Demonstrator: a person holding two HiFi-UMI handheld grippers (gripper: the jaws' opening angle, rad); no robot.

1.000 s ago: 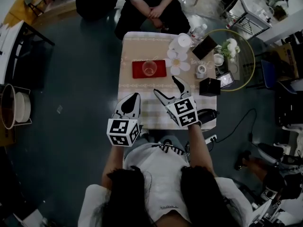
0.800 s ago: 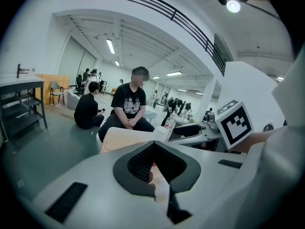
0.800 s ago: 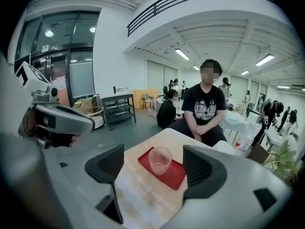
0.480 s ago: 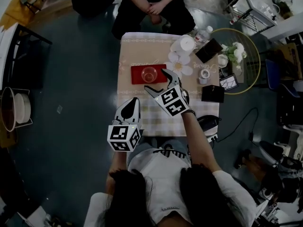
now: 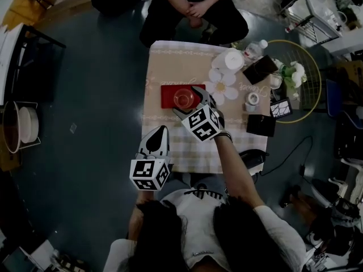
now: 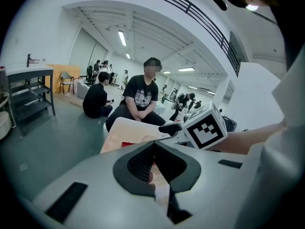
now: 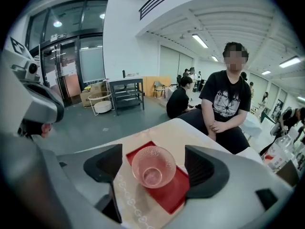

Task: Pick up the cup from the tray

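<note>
as right gripper [image 5: 186,101] opens, cup [image 7: 153,166] sits between.

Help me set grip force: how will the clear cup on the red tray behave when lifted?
The cup looks thin, clear and empty: probably light, perhaps fragile. Its round, dimpled wall could slip in a weak pinch. It stands loose on the tray, so a nudge may slide it.

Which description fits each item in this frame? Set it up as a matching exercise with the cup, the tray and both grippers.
1 cup
2 tray
3 left gripper
4 right gripper

A red, flat
B jaws together, empty
C clear, standing on the tray
D jaws apart, either side of the cup

Pairs: 1-C, 2-A, 3-B, 4-D. The right gripper's jaws are opening, cup between them untouched.
</note>
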